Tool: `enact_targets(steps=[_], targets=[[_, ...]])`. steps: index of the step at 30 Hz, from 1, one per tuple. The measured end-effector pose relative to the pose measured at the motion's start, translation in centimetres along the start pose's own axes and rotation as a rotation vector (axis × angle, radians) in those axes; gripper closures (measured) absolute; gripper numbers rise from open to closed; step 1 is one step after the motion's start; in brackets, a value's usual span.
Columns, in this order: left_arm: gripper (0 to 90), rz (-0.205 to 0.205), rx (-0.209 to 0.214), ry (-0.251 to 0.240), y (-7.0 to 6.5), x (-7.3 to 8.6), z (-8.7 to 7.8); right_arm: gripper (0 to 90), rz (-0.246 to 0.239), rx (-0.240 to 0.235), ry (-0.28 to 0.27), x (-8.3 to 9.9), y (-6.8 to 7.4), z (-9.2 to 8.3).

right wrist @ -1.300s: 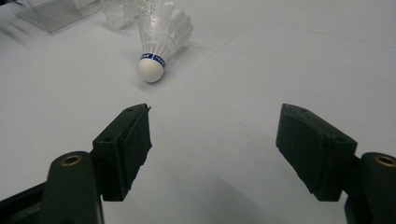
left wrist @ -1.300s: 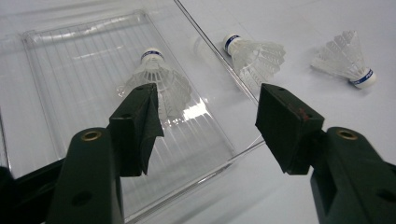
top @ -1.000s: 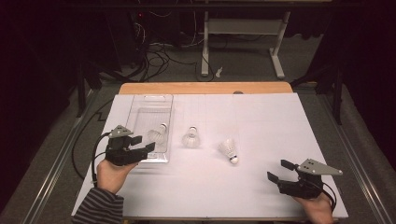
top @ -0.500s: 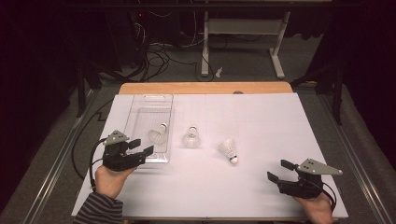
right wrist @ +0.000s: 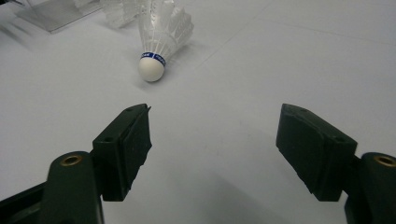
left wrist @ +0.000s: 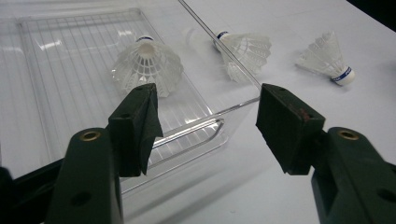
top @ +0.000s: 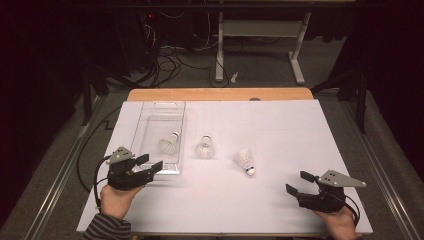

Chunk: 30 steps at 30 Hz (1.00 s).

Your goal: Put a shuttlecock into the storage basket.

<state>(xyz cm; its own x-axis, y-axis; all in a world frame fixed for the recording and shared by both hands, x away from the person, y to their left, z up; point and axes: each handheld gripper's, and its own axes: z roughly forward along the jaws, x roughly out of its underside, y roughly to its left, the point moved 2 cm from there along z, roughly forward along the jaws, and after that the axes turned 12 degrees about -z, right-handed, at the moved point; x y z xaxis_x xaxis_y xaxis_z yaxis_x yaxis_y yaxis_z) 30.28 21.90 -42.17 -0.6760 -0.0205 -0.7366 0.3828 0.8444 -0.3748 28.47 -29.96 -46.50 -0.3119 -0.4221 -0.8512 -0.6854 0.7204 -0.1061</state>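
High view: three white shuttlecocks on a white table (top: pixel 280 150). One shuttle (top: pixel 169 144) lies inside a clear tray (top: pixel 150 116) at the left, cork pointing away from the person. A second shuttle (top: pixel 204 146) stands on the sheet just right of the tray, cork up. A third shuttle (top: pixel 244 161) lies on its side further right, cork toward the person's edge. The left gripper (top: pixel 148 166) sits at the tray's near corner, jaws spread. The right gripper (top: pixel 300 183) rests near the front right, jaws also spread, well apart from the third shuttle.

Left gripper view: the tray shuttle (left wrist: pixel 147 65) shows a feathered white skirt and a blue band under the cork (the band's lettering is too small to read). It lies beyond the left jaw, untouched. The tray's near wall crosses the gap between the wide jaws. The other two shuttles lie beyond the right jaw.

Right gripper view: the third shuttle (right wrist: pixel 163 31) has a round white cork with a blue band, cork facing the gripper. It lies ahead of the left jaw, clear of both; the jaws stand wide, holding nothing.
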Motion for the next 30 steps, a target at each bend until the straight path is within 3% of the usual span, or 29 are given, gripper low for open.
enact_targets(steps=[11, 30], targets=[[40.1, 0.006, 0.015, -0.008, -0.2, 0.7, 0.0, 26.9, -0.001, 0.001, -0.001, 0.0, 0.0, 0.0], [39.8, -0.023, 0.024, -0.023, 0.4, 2.0, -0.2, 26.9, 0.004, 0.006, -0.001, 0.0, -0.1, 0.0]])
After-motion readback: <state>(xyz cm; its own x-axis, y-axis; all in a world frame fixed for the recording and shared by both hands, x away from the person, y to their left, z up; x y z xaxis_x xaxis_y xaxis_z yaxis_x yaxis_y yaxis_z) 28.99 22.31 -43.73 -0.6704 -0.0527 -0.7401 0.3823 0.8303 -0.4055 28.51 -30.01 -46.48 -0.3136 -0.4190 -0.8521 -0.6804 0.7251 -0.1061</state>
